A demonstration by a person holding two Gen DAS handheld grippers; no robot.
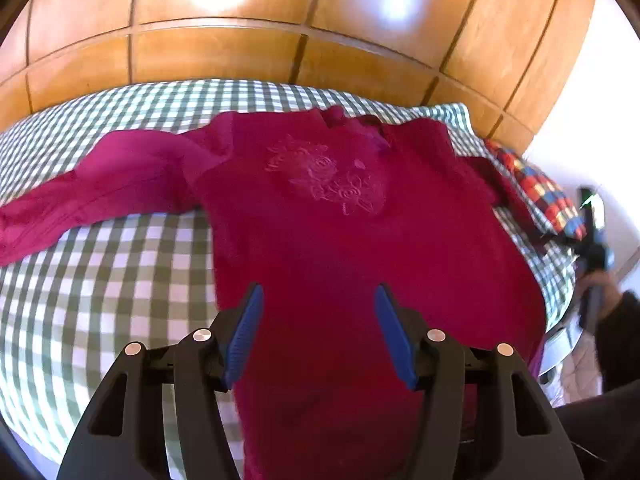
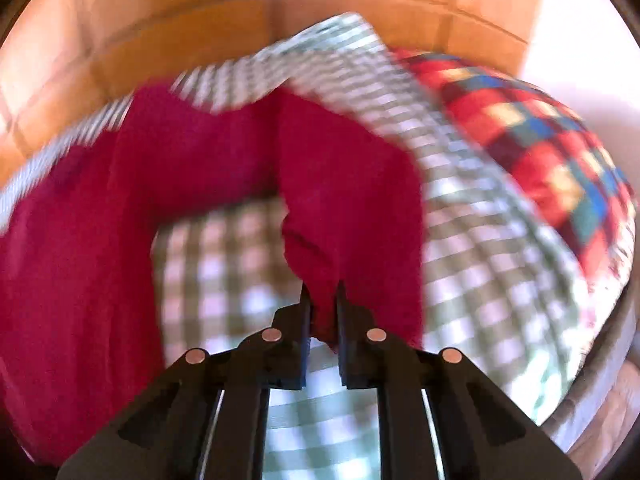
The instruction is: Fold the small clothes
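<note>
Right gripper (image 2: 323, 300): jaws pressed together on the cuff end of the shirt's (image 1: 340, 216) right sleeve (image 2: 344, 184), which hangs lifted off the bed (image 1: 120, 280). Left gripper (image 1: 319, 320): jaws spread, blue pads (image 1: 244, 336) clear of the fabric, nothing between them; it hovers over the lower body of the shirt.

The shirt lies face up on the checked bed cover, embroidered motif (image 1: 328, 180) showing, collar toward the wooden wardrobe (image 1: 240, 52). The left sleeve (image 1: 88, 192) is stretched out flat to the side. A plaid cushion (image 2: 536, 144) sits just beside the shirt's right shoulder.

Step in hand, as judged: folding the right sleeve in across the chest.

Points for doing it well:
- Carry the cuff low and across, so that the sleeve lands flat over the motif, not bunched.
- Keep the fold line at the shoulder seam, parallel to the side edge.
- Hold the pinch until the cuff rests on the body (the right view is blurred, so how much cloth is caught cannot be confirmed).
- The free left gripper could steady the hem against dragging.
</note>
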